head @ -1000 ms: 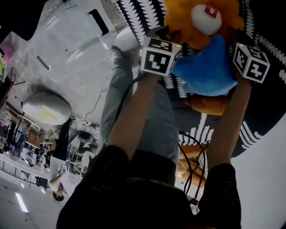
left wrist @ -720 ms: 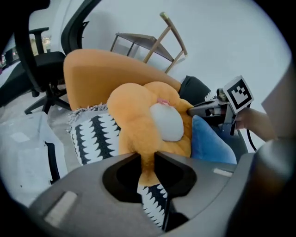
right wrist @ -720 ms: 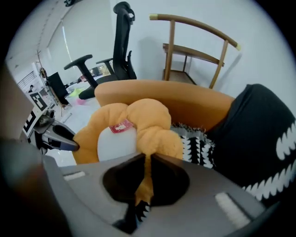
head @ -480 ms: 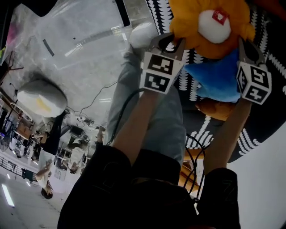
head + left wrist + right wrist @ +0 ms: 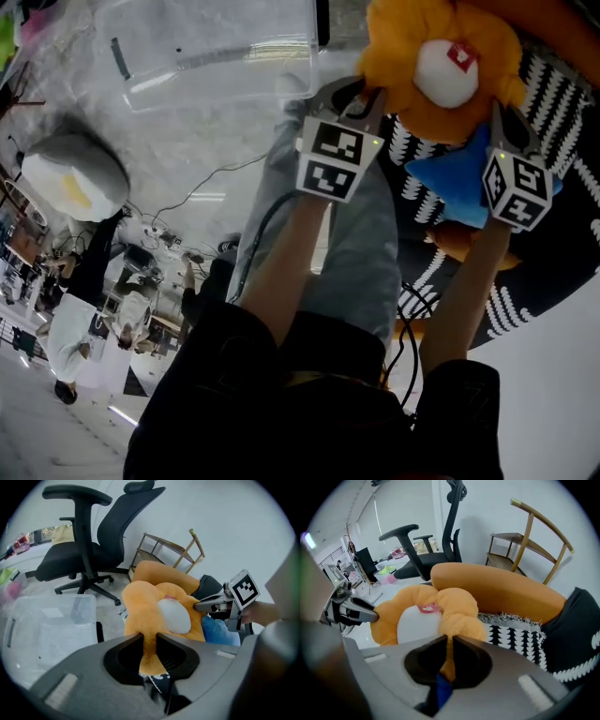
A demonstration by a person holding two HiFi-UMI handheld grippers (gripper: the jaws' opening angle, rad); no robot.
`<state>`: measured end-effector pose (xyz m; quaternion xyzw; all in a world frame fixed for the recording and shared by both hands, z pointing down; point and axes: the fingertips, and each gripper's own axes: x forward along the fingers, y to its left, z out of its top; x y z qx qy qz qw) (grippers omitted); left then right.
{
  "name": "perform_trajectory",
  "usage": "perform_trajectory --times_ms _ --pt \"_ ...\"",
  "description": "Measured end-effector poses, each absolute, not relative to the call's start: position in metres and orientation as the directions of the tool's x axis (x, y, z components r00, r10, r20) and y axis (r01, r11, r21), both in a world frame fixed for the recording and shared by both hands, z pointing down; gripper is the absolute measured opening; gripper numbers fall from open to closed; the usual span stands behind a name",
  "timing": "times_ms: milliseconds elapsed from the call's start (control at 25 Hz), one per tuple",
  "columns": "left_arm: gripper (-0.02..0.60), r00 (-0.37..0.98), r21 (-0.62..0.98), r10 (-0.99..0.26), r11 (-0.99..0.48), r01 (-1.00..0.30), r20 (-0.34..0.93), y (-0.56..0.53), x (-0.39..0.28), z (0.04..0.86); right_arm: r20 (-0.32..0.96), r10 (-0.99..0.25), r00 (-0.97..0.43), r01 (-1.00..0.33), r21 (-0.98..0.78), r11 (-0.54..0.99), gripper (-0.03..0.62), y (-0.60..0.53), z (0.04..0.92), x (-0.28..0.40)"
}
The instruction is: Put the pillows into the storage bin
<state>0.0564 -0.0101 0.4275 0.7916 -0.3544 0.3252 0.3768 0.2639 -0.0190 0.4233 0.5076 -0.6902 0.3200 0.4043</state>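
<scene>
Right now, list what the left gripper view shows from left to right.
clear storage bin → orange plush pillow → right tool. The black office chair overlaps the bin and the pillow, so it is left out.

we count two claws, the left claw (image 5: 354, 89) and the right claw (image 5: 504, 117); four pillows we can tell: plush pillow (image 5: 412, 56), long orange pillow (image 5: 497, 590), patterned pillow (image 5: 515, 630), egg pillow (image 5: 70, 178); one storage bin (image 5: 216, 47); one office chair (image 5: 79, 559); one wooden chair (image 5: 164, 550)
</scene>
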Motion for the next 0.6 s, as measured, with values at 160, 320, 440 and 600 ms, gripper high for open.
perform_trajectory --times_ms 160,320,440,600 --pt "0.083 0.5 0.345 -0.342 -0.424 -0.837 0.795 -0.011 0.0 0.429 0.877 -0.429 -0.216 -0.955 -0.097 0.282 0.017 -0.02 0.432 0.21" --pt "0.083 0.438 0.309 -0.374 -0.356 -0.882 0.818 -0.016 -0.057 0.434 0.861 -0.411 -0.299 -0.934 -0.177 0.309 0.017 -0.033 0.439 0.152" --pt "0.086 0.381 0.28 -0.391 -0.293 -0.914 0.838 -0.021 -0.102 0.436 0.851 -0.383 -0.359 -0.909 -0.228 0.348 0.017 -0.043 0.445 0.105" --pt "0.089 0.326 0.242 -0.408 -0.243 -0.939 0.853 -0.03 -0.166 0.436 0.844 -0.35 -0.407 -0.887 -0.274 0.371 0.017 -0.055 0.45 0.041"
